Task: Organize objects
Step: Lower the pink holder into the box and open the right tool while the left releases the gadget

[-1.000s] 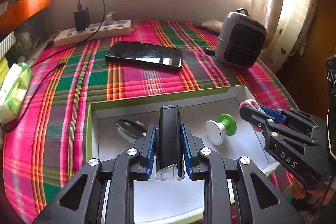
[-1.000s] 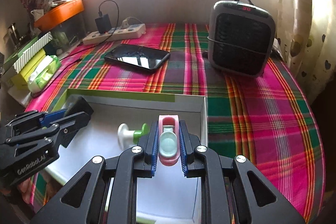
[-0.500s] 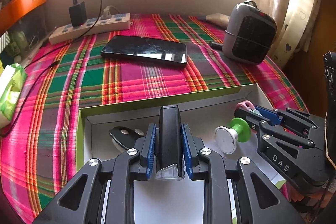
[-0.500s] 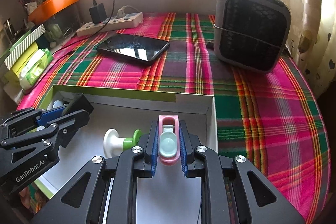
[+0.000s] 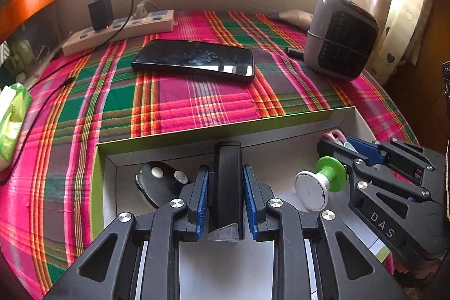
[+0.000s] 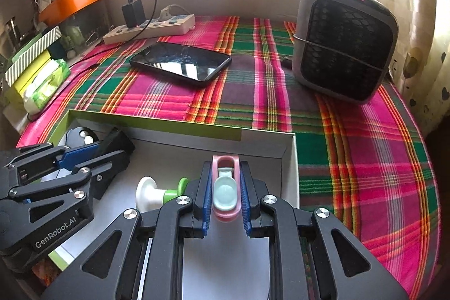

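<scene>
My left gripper [image 5: 226,182] is shut on a black bar-shaped device [image 5: 227,173] with a clear end, held over a white box with green rim [image 5: 97,173]. My right gripper [image 6: 225,184] is shut on a pink and pale-blue clip-like object [image 6: 225,187] over the same box [image 6: 292,173]. In the box lie a black key fob [image 5: 160,182] with round buttons and a green-and-white knob [image 5: 319,184]; the knob also shows in the right wrist view [image 6: 157,193]. Each gripper appears in the other's view: the right one [image 5: 334,145] and the left one [image 6: 115,145].
A black phone [image 5: 194,59] lies on the plaid cloth beyond the box. A grey heater [image 6: 343,41] stands at the right back. A power strip [image 5: 118,28] with charger runs along the wall. A tissue pack [image 5: 12,117] lies at the left edge.
Both grippers moved forward and lower over the box, still holding their objects. The phone and heater now appear closer.
</scene>
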A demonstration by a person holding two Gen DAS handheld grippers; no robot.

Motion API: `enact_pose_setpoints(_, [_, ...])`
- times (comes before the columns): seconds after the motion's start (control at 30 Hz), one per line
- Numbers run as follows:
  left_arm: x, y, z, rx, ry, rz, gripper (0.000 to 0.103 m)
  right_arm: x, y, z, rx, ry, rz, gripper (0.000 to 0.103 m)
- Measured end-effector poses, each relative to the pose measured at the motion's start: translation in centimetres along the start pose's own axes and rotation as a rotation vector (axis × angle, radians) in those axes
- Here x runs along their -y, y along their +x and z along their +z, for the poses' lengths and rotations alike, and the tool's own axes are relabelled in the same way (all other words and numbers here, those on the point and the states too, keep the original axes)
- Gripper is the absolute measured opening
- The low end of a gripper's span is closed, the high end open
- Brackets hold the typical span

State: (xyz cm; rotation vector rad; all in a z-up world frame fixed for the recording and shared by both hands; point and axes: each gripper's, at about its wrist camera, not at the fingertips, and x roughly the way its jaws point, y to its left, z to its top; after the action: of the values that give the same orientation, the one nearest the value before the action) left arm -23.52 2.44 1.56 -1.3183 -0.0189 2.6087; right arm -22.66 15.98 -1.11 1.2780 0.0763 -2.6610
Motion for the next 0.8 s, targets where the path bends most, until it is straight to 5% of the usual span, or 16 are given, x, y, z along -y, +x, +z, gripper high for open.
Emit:
enact_pose_setpoints(0.6, [-0.1,-0.12,0.01,-0.002,-0.007,0.0,0.023,-0.14,0.13,0.1,-0.01,-0.008,-0.014,0.019])
enact_pose_setpoints(0.8, [-0.4,-0.34,-0.04,-0.001,-0.016,0.007,0.029,0.0,-0.04,0.09,-0.002,0.001,-0.006,0.027])
